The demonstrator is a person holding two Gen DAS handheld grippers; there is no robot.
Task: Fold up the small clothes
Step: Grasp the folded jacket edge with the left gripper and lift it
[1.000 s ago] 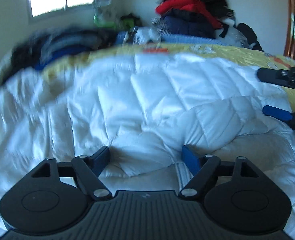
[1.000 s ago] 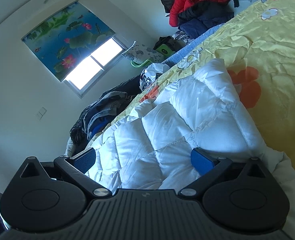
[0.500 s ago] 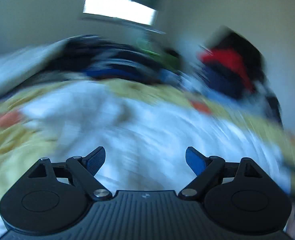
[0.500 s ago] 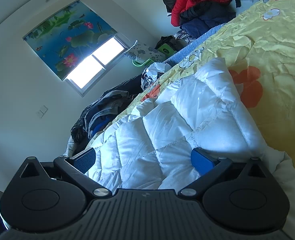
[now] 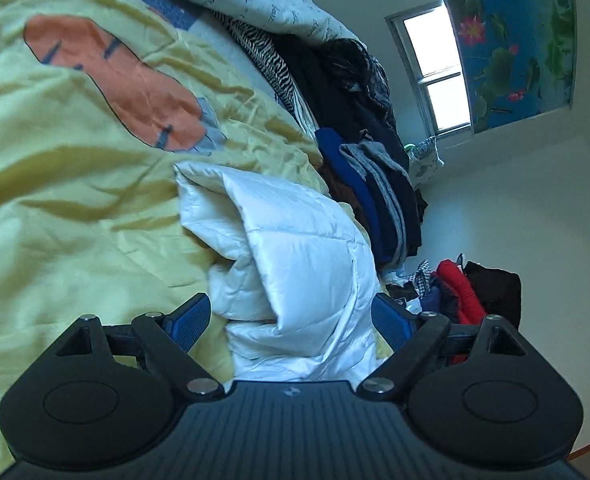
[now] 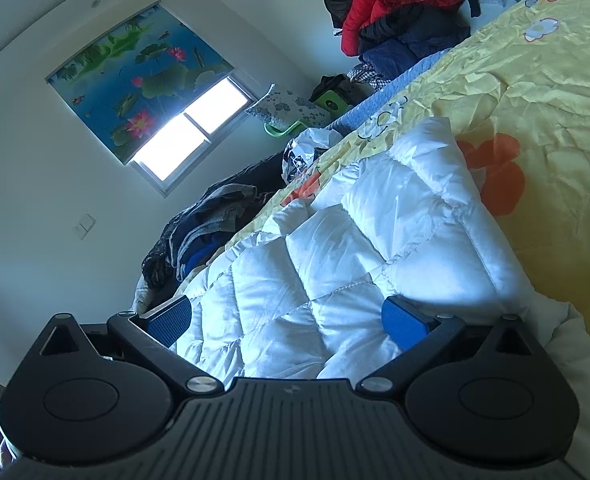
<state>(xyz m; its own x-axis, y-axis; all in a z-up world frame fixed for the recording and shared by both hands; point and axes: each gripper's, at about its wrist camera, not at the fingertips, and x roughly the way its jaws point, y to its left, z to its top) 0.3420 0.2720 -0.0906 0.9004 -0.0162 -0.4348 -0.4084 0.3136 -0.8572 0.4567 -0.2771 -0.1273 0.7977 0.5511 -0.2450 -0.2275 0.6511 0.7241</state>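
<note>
A white quilted puffer garment [image 5: 295,256] lies on a yellow floral bedsheet [image 5: 67,200]. In the left wrist view my left gripper [image 5: 291,320] is open, rolled sideways, with a bunched fold of the garment between its blue pads [image 5: 187,320], not pinched. In the right wrist view the garment [image 6: 335,264] spreads out flat and my right gripper [image 6: 287,320] is open, its pads [image 6: 403,320] resting on or just above the quilted fabric near one edge. Neither gripper shows in the other's view.
A pile of dark, blue and grey clothes [image 5: 371,184] lies along the bed's far side under the window [image 6: 191,132]. A heap of red and dark jackets [image 6: 391,12] stands at the bed's other end. Bare yellow sheet [image 6: 535,120] lies beside the garment.
My left gripper has swung fast and rolled onto its side, from over the garment's middle to its bunched end. My right gripper has stayed in place, open on the garment.
</note>
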